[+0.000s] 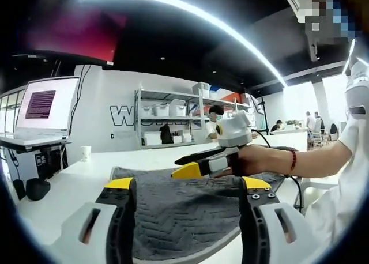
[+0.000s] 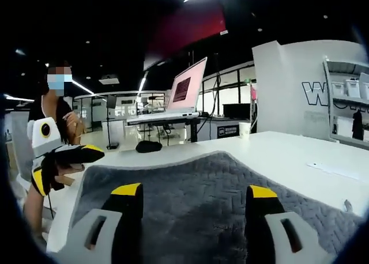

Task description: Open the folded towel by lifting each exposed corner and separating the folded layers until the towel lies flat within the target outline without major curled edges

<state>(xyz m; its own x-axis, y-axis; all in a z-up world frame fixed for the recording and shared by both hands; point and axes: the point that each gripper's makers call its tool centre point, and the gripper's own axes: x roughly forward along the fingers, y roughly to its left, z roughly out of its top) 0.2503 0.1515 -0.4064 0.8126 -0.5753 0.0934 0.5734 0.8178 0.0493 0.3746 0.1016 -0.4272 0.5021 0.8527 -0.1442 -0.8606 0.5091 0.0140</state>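
Note:
A dark grey quilted towel (image 1: pixel 184 218) lies spread on the white table (image 1: pixel 69 186). Over its near edge my left gripper (image 1: pixel 187 186) is open, its yellow-tipped jaws wide apart with only cloth below them. A hand holds my right gripper (image 1: pixel 181 165) from the right, above the towel's far part. In the right gripper view the towel (image 2: pixel 196 177) stretches ahead on the table (image 2: pixel 288 154), and my right gripper (image 2: pixel 193 192) is open above it with nothing between its fingers. My left gripper (image 2: pixel 68 163) appears at the left by the towel's edge, jaws apart.
A laptop (image 1: pixel 46 105) on a raised stand sits beyond the table's left side, also the laptop (image 2: pixel 187 88). A white cup (image 1: pixel 85 153) stands on the table's far left. Storage shelves (image 1: pixel 173 123) line the back wall. A person (image 2: pixel 55 108) stands behind the left gripper.

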